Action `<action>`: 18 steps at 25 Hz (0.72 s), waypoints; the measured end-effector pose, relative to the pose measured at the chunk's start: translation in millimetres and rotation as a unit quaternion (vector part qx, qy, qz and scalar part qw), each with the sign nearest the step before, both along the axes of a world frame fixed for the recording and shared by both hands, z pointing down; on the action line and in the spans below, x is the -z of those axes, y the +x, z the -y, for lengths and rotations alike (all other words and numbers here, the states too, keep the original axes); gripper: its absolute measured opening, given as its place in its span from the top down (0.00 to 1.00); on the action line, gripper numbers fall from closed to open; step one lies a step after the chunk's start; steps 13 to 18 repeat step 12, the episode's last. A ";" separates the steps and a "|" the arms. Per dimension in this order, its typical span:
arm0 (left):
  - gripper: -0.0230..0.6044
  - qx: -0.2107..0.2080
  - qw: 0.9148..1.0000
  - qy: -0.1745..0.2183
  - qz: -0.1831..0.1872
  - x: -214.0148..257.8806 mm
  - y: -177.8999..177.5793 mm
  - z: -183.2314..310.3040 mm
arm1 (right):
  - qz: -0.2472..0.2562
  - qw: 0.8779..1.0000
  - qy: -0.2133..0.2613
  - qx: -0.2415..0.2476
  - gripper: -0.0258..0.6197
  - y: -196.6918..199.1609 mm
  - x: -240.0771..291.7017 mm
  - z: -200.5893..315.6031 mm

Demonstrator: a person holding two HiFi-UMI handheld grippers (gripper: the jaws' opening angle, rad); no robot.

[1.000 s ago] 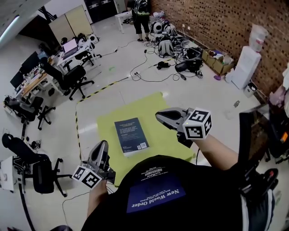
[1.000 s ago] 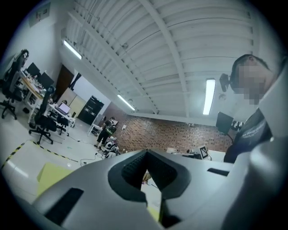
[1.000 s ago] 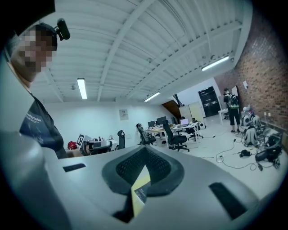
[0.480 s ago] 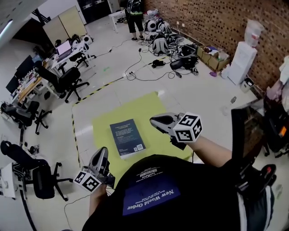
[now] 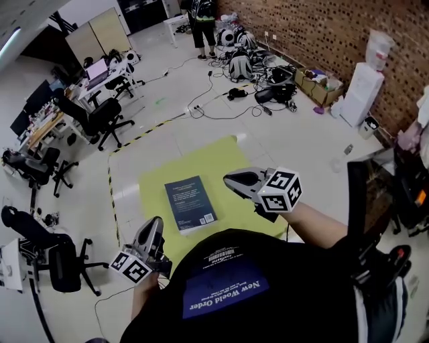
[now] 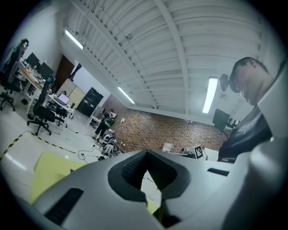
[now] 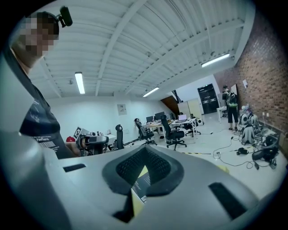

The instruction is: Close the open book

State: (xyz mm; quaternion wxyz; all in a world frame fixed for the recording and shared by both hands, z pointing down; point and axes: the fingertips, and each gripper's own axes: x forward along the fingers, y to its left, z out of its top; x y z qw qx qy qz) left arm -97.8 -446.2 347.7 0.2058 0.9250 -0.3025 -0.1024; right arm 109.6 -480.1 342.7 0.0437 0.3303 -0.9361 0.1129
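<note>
closest to me is my own black shirt [image 5: 228, 281], filling the bottom of the head view. just past it, low on the left, is my left gripper [image 5: 153, 224]. its fingers are pressed together with nothing between them, and in the left gripper view only a sliver of floor shows past the dark pads. my right gripper [image 5: 229, 179] is held higher on the right and points left across the mat. its fingers are likewise closed on nothing, and the right gripper view catches a strip of the book through the notch between the pads.

the dark blue book [image 5: 190, 203] lies closed and flat on the yellow-green mat [image 5: 214, 157], beyond and between the two grippers. neither gripper touches it. a white barcode patch sits at its near right corner.

the mat lies on the pale floor [image 5: 281, 134], with a black-and-yellow tape line [image 5: 144, 137] running along its left and far sides. farther left stand black office chairs [image 5: 100, 117]. on the right a water dispenser [image 5: 362, 94] stands against the brick wall [image 5: 301, 33]. at the far end a person [image 5: 201, 20] stands near bags and cables.
</note>
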 end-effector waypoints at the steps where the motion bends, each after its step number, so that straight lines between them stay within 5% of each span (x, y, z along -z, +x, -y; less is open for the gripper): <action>1: 0.95 0.000 1.000 0.000 -0.001 0.0 0.5 0.0 | 0.000 1.000 0.000 0.000 0.99 0.4 0.3 -0.1; 18: 0.95 0.002 1.000 -0.003 -0.008 -4.1 -2.2 -1.0 | -0.013 1.000 0.004 0.007 0.99 -4.2 -4.4 -3.7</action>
